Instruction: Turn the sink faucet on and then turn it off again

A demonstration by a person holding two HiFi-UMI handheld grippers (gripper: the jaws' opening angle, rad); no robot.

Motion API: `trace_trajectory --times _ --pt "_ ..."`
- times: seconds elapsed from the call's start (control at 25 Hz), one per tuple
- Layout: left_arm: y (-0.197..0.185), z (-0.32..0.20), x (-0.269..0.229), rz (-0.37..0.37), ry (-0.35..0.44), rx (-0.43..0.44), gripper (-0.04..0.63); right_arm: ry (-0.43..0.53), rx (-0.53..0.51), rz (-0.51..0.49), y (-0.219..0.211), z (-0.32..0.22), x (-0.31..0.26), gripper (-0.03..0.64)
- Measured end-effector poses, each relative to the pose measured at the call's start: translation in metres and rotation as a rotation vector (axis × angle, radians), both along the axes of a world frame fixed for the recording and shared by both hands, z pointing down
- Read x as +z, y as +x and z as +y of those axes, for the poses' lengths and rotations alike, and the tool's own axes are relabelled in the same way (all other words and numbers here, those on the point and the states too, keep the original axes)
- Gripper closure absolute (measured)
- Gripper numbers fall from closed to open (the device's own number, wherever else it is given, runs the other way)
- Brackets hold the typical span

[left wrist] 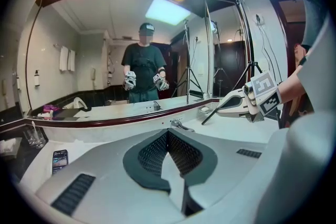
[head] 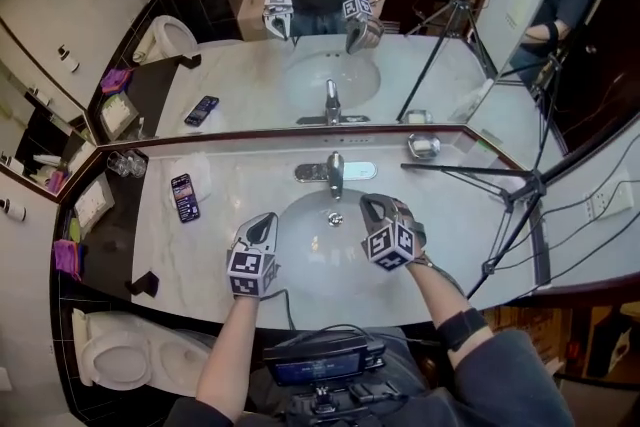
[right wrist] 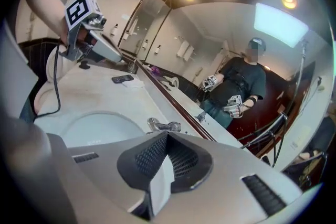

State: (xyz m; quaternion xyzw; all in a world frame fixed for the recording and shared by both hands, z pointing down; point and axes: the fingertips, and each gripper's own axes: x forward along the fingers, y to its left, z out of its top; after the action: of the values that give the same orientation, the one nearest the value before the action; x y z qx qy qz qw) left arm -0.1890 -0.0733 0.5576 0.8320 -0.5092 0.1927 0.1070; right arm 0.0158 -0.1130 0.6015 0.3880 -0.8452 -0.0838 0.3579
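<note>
Left gripper (head: 262, 225) and right gripper (head: 374, 207): jaws together, nothing held, both over the sink (head: 315, 240). Faucet (head: 333, 173) sits behind the basin, clear of both. Risk: shut tips skid off the slick chrome lever. A hard shove could splash towards the phone (head: 185, 196) on the counter.

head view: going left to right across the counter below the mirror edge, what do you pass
clear drinking glasses → black smartphone with a lit screen → left gripper → chrome sink faucet → small shiny metal dish
</note>
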Motion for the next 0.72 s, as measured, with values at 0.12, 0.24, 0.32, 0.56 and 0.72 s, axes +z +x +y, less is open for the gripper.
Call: trace_trajectory --times 0.12,0.24,0.32,0.56,0.72 --pt "-0.001 0.003 0.0 0.024 -0.006 0.005 0.592 -0.065 0.104 -0.157 0.012 0.01 -0.009 0.597" --pt "0.0 0.006 0.001 0.042 -0.011 0.012 0.592 -0.114 0.195 -0.303 0.025 0.02 -0.02 0.597" --pt "0.0 0.008 0.0 0.054 -0.009 0.015 0.592 -0.136 0.236 -0.373 0.033 0.029 -0.022 0.597" --pt "0.001 0.016 -0.002 0.079 -0.01 0.015 0.592 -0.166 0.264 -0.446 0.048 0.055 -0.018 0.597" --pt "0.005 0.02 -0.007 0.089 -0.006 0.017 0.592 -0.163 0.289 -0.47 0.064 0.066 -0.018 0.597"
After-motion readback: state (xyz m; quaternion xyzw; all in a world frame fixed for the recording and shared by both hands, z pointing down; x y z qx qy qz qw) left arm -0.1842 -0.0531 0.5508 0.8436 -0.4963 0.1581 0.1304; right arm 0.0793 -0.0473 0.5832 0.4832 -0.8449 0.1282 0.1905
